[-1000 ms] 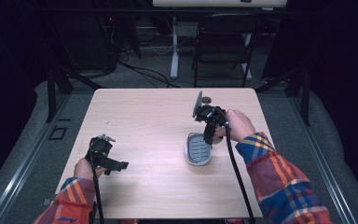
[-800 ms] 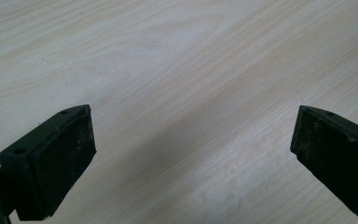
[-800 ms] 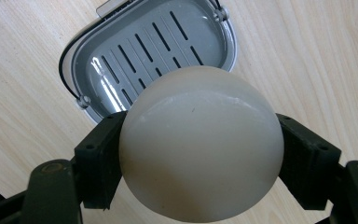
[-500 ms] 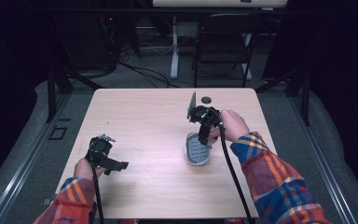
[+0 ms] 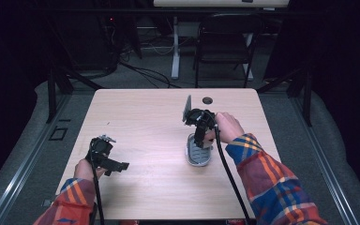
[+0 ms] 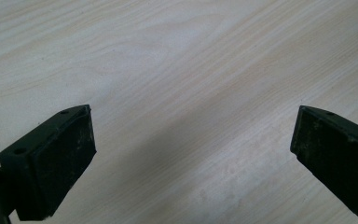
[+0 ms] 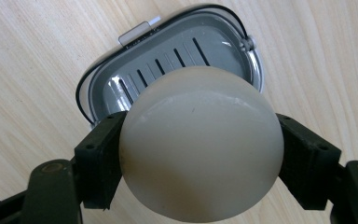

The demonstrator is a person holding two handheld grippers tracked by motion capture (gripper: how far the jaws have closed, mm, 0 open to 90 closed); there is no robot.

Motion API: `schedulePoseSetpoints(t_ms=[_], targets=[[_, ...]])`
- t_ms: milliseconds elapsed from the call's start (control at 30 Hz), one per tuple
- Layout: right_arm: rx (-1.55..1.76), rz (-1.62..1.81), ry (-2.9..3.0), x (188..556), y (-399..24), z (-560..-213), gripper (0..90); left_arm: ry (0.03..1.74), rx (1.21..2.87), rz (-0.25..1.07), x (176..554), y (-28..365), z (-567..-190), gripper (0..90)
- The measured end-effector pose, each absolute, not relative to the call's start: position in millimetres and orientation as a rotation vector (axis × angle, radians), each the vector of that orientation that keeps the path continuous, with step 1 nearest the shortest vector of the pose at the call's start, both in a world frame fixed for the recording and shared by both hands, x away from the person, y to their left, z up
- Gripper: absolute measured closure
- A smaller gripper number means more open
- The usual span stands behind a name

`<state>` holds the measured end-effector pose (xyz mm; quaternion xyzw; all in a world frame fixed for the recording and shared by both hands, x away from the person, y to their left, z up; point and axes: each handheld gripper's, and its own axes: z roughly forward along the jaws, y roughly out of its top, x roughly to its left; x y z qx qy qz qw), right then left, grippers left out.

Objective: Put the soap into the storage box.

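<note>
A grey oval soap dish [image 7: 168, 51] with a slotted floor lies on the wooden table [image 5: 140, 117], right of centre. My right gripper [image 7: 200, 158] is shut on a smooth cream oval soap bar [image 7: 200, 144] and holds it just above the dish's near end. From the high view, that right gripper [image 5: 199, 140] points down over the soap dish [image 5: 198, 158], and the bar itself is hidden by the gripper. The left gripper [image 5: 117, 165] rests low at the table's front left. Its jaws stand wide open, with bare wood between them [image 6: 191, 158].
A round cable hole [image 5: 207, 100] sits in the tabletop near the back edge, behind the right hand. Past the table stand a dark folding chair [image 5: 222, 44] and a white desk leg [image 5: 175, 47], with cables on the floor.
My right gripper, still shut on the soap, has moved left and down, ending over the soap dish. The left gripper has stayed where it was.
</note>
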<state>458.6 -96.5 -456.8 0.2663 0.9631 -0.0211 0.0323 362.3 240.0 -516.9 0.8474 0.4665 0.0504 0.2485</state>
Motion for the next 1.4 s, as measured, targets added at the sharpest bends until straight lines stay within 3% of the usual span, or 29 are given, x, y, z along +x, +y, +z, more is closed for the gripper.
schedulePoseSetpoints(t_ms=[1400], targets=[[0.852, -0.084, 3.011, 461, -87, -503, 24.5, 1.267, 2.320, 0.127, 362, 240, -518, 0.0]])
